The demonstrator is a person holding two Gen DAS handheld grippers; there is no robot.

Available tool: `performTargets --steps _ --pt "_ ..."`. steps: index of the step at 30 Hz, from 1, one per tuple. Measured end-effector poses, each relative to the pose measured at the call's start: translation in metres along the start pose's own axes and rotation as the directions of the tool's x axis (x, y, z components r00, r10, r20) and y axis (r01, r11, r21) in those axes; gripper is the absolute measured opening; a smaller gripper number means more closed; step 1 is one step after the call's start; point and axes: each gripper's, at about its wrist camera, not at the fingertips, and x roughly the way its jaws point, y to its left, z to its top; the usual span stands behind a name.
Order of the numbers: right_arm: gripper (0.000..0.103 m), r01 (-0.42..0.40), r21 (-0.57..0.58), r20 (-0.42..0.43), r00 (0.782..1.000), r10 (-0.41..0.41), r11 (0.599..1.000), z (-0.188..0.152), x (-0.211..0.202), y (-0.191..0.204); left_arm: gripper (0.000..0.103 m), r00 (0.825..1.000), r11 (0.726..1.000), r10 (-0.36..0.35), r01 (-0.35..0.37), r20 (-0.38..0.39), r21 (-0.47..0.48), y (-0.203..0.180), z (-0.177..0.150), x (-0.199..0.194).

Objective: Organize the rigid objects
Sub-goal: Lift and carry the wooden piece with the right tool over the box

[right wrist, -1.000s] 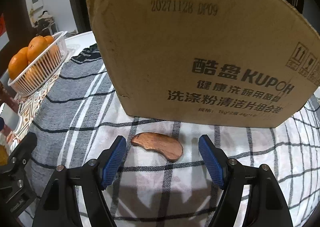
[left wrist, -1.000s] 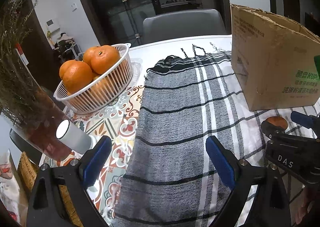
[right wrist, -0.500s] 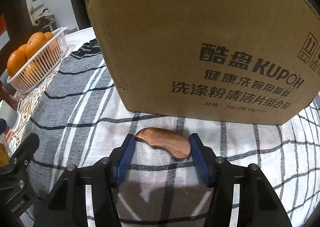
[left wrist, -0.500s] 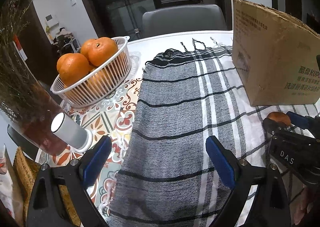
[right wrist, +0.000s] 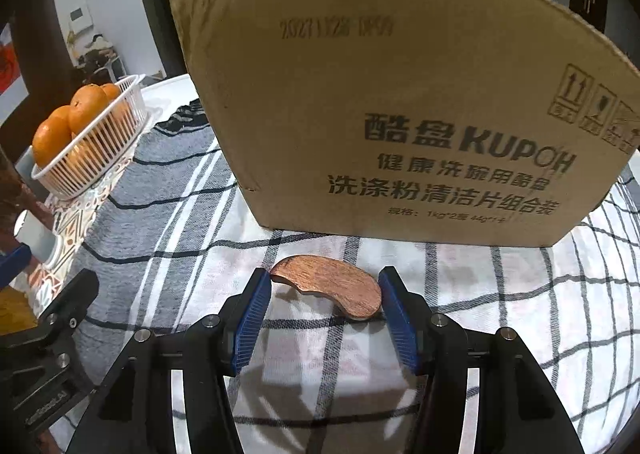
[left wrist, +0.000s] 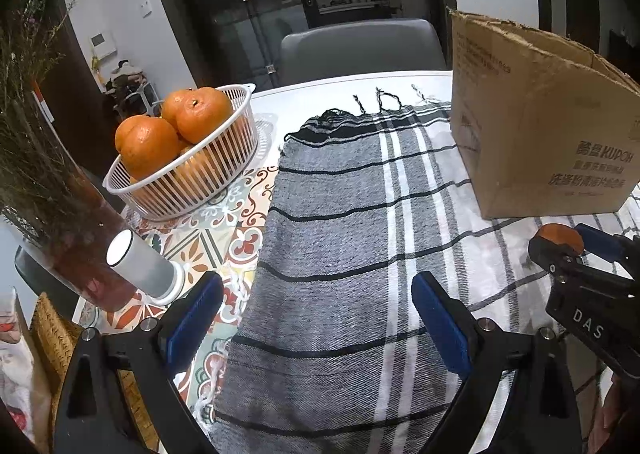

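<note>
In the left wrist view, the left gripper (left wrist: 316, 308) stood released in the lower centre of the frame, jaws wide, with only the plaid cloth (left wrist: 340, 238) between them. It was well apart from the task's thing.

Toward the right of that view, the wooden piece (left wrist: 560, 236) showed as a small brown edge at mid-right, beside the right tool.

In the right wrist view, the right gripper (right wrist: 322, 288) sat in the lower centre, clenched on the wooden piece (right wrist: 330, 286). The left pad met its left tip and the right pad its right end. The piece's long axis ran left to right, across the jaws, sloping slightly downward to the right. It appeared slightly raised off the cloth, though this could not be confirmed. The cardboard box (right wrist: 400, 113) stood just beyond it, filling the upper frame. The right hand was plainly the nearer.
</note>
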Motion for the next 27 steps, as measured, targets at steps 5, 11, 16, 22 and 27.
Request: performTargets --steps 5,11,16,22,27 --pt "0.057 -0.004 -0.007 0.025 1.0 0.005 1.0 0.001 -0.017 -0.004 0.096 1.0 1.0 -0.008 0.008 0.012 -0.013 -0.003 0.002 -0.012" --pt "0.057 -0.006 -0.004 0.066 0.998 0.007 1.0 0.002 -0.046 -0.011 0.097 0.999 0.999 -0.022 0.023 0.043 -0.026 -0.007 0.008 -0.035" --pt "0.057 -0.001 -0.003 0.097 0.995 0.001 1.0 0.004 -0.068 -0.02 0.102 0.997 0.999 -0.01 0.013 0.074 -0.03 -0.013 0.012 -0.054" --pt "0.057 -0.004 0.007 0.13 0.991 0.003 1.0 0.005 -0.095 -0.033 0.103 0.994 0.999 -0.016 0.02 0.107 -0.042 -0.023 0.018 -0.082" --pt "0.057 -0.006 0.022 0.165 0.986 0.003 1.0 0.005 -0.124 -0.048 0.103 0.991 0.998 -0.011 0.02 0.135 -0.062 -0.03 0.021 -0.106"
